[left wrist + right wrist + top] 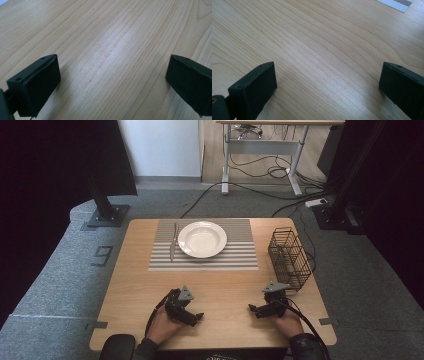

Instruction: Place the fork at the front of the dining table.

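left tool [194,317] wide, empty – near-left on counter [225,290] | right tool [257,309] wide, empty – near-right | knife [173,242] far-left on striped mat [240,255], just beside plate [202,239] | risk: flat knife might slip from pads, knock plate

The left black two-jaw claw [196,317] carries a grey three-cornered plate on top and trails a black looped cable back past the hand. The right black two-jaw claw [254,309] bears the same grey plate and a thicker black cable running over the dark sleeve. Up close, each jaw is a blocky matte-black pad with small round screw holes along its upper edge.
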{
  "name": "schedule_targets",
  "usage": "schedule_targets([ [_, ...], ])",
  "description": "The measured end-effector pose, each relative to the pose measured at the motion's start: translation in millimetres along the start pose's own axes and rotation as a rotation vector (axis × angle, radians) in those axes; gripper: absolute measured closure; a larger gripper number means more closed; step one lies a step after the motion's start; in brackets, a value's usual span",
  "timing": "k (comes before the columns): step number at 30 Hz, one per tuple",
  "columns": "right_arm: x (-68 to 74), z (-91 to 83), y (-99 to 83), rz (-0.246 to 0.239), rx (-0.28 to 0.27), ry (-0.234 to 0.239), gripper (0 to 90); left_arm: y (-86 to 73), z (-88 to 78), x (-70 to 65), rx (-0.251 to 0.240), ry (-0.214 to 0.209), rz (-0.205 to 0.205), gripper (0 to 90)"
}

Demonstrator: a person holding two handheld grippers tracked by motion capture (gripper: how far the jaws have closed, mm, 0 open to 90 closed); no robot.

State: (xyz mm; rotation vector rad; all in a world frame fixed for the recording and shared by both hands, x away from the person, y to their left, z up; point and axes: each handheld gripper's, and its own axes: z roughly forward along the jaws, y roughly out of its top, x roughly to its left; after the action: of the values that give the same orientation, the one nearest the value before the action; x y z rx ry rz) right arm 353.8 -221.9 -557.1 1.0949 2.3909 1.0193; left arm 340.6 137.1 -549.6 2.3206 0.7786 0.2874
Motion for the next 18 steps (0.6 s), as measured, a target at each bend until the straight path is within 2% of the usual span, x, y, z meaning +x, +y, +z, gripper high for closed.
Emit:
schedule_targets([
  [13, 0.1, 0.0, 0.0, 0.001, 0.000, 0.000, 0.6, 0.0, -0.2, 0.7, -0.002, 0.000, -0.001, 0.2],
  [17, 0.2, 0.0, 0.0, 0.002, 0.000, 0.000, 0.6, 1.3, -0.4, 0.9, 0.001, 0.003, -0.012, 1.1],
  [18, 0.1, 0.0, 0.0, 0.001, 0.000, 0.000, 0.6, 2.1, -0.8, 1.7, -0.003, -0.008, -0.027, 1.2],
])
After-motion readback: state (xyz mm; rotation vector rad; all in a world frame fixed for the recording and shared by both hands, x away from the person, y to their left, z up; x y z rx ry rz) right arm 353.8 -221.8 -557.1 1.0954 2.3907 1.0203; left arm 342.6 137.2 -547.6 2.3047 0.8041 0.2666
